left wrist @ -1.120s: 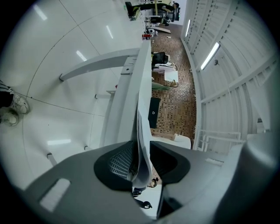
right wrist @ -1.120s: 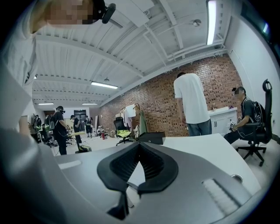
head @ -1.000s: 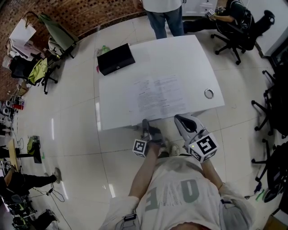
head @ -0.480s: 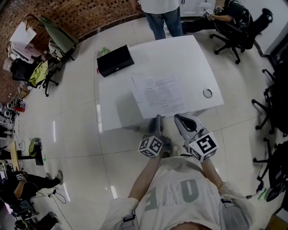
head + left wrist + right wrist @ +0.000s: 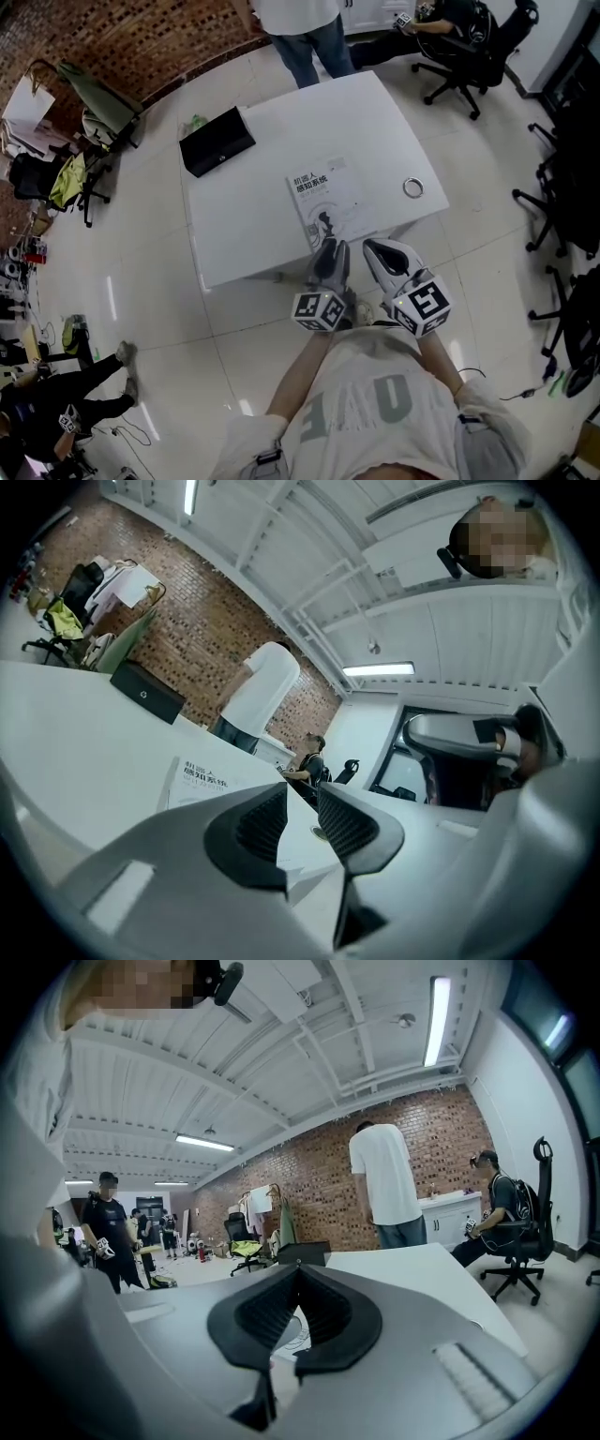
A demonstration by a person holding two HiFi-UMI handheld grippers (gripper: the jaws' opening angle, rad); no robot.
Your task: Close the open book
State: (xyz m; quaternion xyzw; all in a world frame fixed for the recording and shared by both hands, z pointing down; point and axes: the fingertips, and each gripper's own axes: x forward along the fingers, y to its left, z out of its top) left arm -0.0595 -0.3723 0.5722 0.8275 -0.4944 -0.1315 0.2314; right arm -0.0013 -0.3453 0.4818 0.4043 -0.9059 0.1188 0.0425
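The book (image 5: pixel 328 204) lies closed on the white table (image 5: pixel 281 122) near its front edge, cover up, with dark print and a small figure on it. In the left gripper view the book (image 5: pixel 202 780) sits just left of the jaws. My left gripper (image 5: pixel 330 247) hovers at the table's front edge right before the book; its jaws are opening, with a clear gap and nothing between them (image 5: pixel 302 794). My right gripper (image 5: pixel 371 247) hangs beside it to the right, off the book, its tips touching (image 5: pixel 298 1271) and holding nothing.
A black box (image 5: pixel 217 142) rests at the table's far left corner. A small ring (image 5: pixel 412 187) lies near the right edge. A standing person (image 5: pixel 300 28) is at the far side, and a seated person on an office chair (image 5: pixel 469 37) at the back right.
The book, open with white pages a second ago, now lies closed with its cover up. My left gripper rose, rolled over and shifted right, next to the right gripper.
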